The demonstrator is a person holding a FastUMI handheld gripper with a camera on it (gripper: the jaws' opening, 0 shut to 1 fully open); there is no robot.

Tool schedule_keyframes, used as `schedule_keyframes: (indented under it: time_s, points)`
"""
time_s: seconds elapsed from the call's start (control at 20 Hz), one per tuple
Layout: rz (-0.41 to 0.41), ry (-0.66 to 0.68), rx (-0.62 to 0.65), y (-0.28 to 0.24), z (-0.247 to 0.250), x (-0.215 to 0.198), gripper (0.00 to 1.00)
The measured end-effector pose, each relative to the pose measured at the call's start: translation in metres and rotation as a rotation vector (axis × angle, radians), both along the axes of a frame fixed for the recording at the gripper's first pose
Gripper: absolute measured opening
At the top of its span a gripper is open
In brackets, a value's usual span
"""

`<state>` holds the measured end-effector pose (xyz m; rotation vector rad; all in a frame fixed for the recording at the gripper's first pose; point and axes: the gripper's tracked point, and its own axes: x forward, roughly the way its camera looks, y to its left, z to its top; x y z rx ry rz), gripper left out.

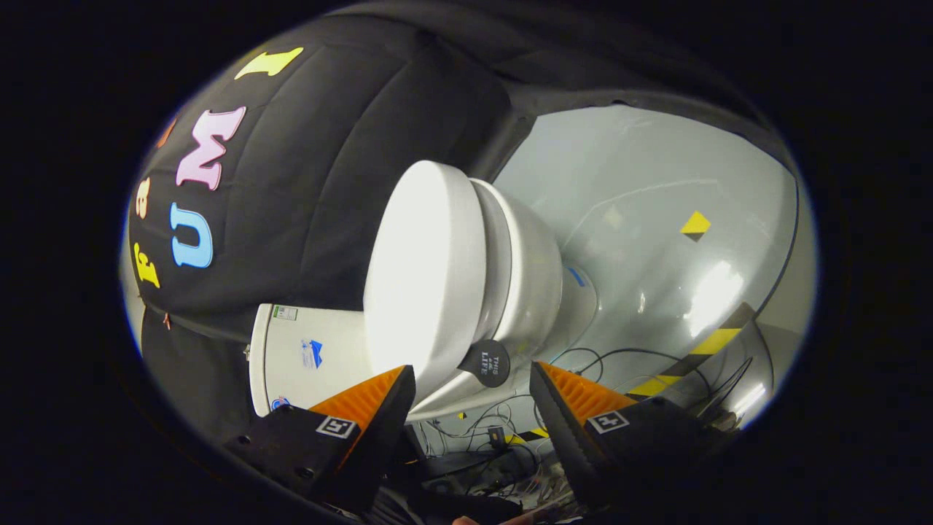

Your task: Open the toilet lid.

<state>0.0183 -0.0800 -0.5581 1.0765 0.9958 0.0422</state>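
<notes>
The view is rolled sideways, so the white toilet lies on its side in it. Its lid point(423, 277) rests flat on the seat and bowl point(532, 284), with the tank point(306, 357) behind. A round black tab point(487, 362) sticks out from the lid's front rim. My gripper point(472, 379) is open, and the tab and the lid's rim sit in the gap just ahead of the fingertips. One finger point(379, 401) is on the lid's top side, the other finger point(576, 401) on the bowl side. Neither visibly presses on anything.
The glossy grey floor point(656, 240) spreads beyond the bowl, marked with yellow-and-black tape point(700, 350). Loose cables point(474, 430) trail near the toilet's base. The black cloth wall point(306, 182) stands close behind the tank.
</notes>
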Motion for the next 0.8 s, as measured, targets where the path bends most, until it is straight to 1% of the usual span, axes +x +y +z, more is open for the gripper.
schedule_keyframes:
  time_s: [0.1, 0.2, 0.35, 0.45, 0.5, 0.55, 0.6, 0.65, 0.7, 0.75, 0.8]
  points:
    - [-0.026, 0.014, 0.053, 0.002, -0.012, 0.003, 0.99]
    - [-0.065, 0.024, 0.109, 0.003, -0.023, 0.006, 0.96]
    - [-0.084, 0.042, 0.152, 0.01, -0.04, 0.007, 0.96]
    - [-0.072, 0.024, 0.162, 0.019, -0.045, 0.016, 0.71]
    - [-0.056, 0.015, 0.187, 0.027, -0.041, 0.019, 0.71]
    - [-0.056, 0.017, 0.19, 0.024, -0.042, 0.023, 0.71]
    - [-0.049, 0.01, 0.201, 0.031, -0.05, 0.027, 0.46]
    - [-0.056, 0.004, 0.218, 0.03, -0.048, 0.027, 0.46]
    - [-0.07, -0.004, 0.25, 0.023, -0.035, 0.026, 0.37]
    - [-0.06, -0.007, 0.253, 0.042, -0.047, 0.031, 0.29]
    - [-0.049, -0.042, 0.254, 0.032, -0.039, 0.029, 0.21]
